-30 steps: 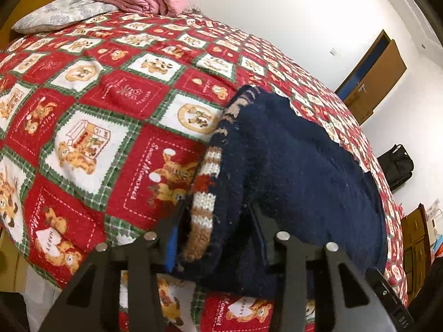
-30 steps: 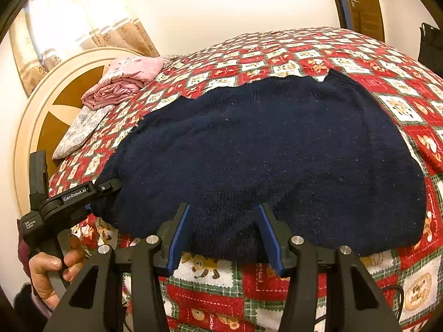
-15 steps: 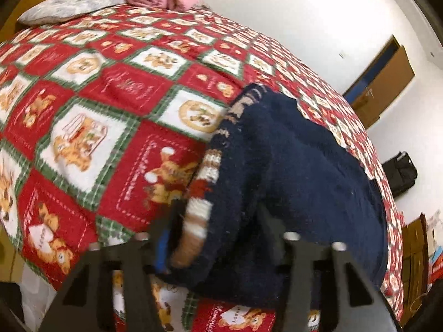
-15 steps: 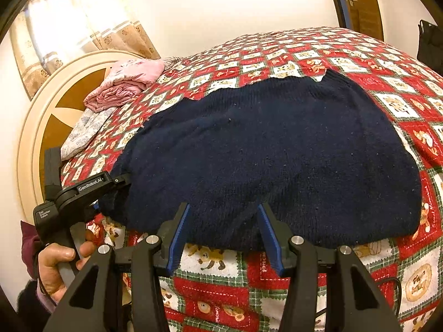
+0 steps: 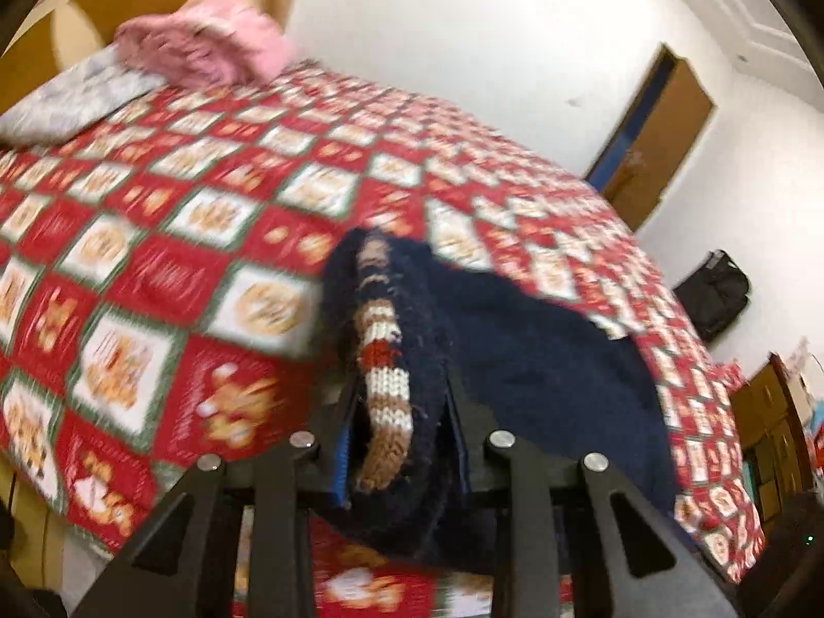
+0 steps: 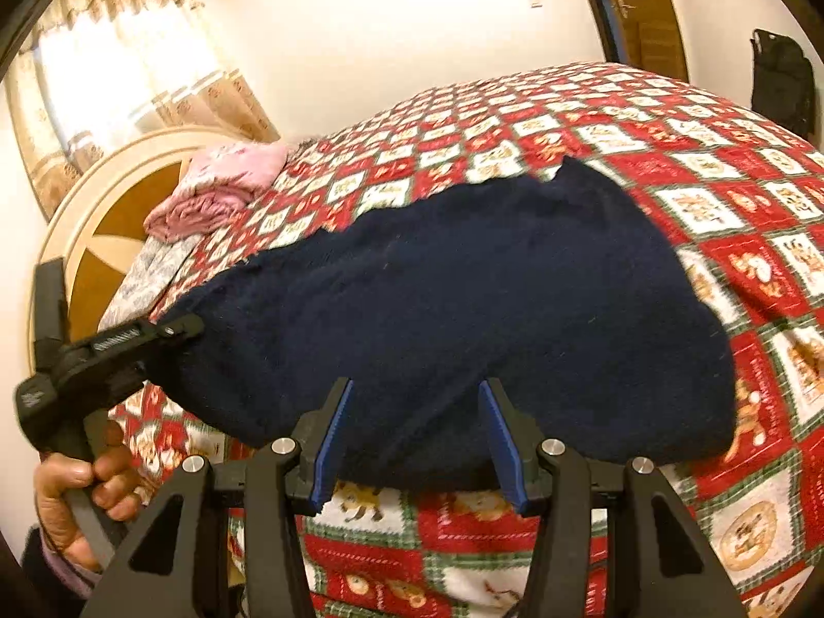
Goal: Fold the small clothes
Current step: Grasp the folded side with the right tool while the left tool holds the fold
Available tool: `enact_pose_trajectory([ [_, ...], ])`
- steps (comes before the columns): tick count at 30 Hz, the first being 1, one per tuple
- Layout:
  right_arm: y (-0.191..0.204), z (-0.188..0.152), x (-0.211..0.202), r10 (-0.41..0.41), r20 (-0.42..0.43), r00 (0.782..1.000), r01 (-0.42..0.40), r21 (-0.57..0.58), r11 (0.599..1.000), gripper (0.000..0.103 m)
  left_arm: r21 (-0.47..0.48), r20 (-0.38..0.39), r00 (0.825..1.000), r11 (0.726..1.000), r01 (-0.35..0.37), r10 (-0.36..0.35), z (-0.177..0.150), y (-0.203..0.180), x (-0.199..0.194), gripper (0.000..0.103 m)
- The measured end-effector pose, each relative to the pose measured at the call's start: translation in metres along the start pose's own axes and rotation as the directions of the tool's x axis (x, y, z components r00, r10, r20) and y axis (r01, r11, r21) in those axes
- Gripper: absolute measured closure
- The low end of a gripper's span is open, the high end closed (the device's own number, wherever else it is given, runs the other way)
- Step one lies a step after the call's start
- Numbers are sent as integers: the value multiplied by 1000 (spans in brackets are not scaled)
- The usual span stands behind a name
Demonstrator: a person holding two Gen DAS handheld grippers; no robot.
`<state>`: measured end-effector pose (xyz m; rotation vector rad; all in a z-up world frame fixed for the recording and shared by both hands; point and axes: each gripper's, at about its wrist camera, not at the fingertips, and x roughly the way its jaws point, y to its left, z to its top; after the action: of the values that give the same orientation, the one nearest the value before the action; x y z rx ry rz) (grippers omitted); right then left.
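My left claw [image 5: 399, 443] pinches the sweater's [image 6: 463, 309] near-left corner; my right claw [image 6: 417, 438] gapes, seemingly empty, sweater stretching far-right.

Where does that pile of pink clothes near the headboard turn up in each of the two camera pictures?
Left wrist view: pink clothes at the top left, blurred, lying on the grey pillow.
Right wrist view: pink clothes at the middle left, by the headboard.
Shared landmark: the navy sweater spread on the red patchwork quilt.
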<state>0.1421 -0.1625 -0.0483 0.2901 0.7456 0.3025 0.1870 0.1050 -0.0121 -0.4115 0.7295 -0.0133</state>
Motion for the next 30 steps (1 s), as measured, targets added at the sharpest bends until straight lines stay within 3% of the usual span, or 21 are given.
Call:
enact_pose_trajectory([
  [3,-15,9,-2,-14,4,1000,14,25,1000,52,79,18,998,995,56,-57,4,-39,-5,76],
  [8,-43,18,-10,-46,26,999,44,66,997,52,266,19,993,958,110,-119,-17,-108,0,80],
  [14,-69,20,-11,-23,14,1000,21,116,993,52,354,-49,989,924,147,-139,-53,-136,31,83],
  [19,-72,34,-5,86,21,996,-88,147,985,52,375,-66,986,912,165,-152,-68,-133,35,83],
  [21,-69,45,3,183,26,983,-184,182,966,51,376,-67,983,909,182,-170,-68,-130,34,82],
  [22,-67,48,7,216,24,976,-217,195,957,45,378,-71,983,907,184,-170,-69,-129,35,82],
  [23,-65,52,13,258,22,966,-257,214,942,33,383,-78,982,904,189,-172,-70,-128,35,81],
  [26,-56,66,35,326,14,945,-320,234,918,24,425,-106,979,882,204,-176,-77,-127,30,75],
  [30,-45,82,72,382,-63,922,-354,260,898,24,467,-126,973,854,230,-193,-80,-119,8,28],
])
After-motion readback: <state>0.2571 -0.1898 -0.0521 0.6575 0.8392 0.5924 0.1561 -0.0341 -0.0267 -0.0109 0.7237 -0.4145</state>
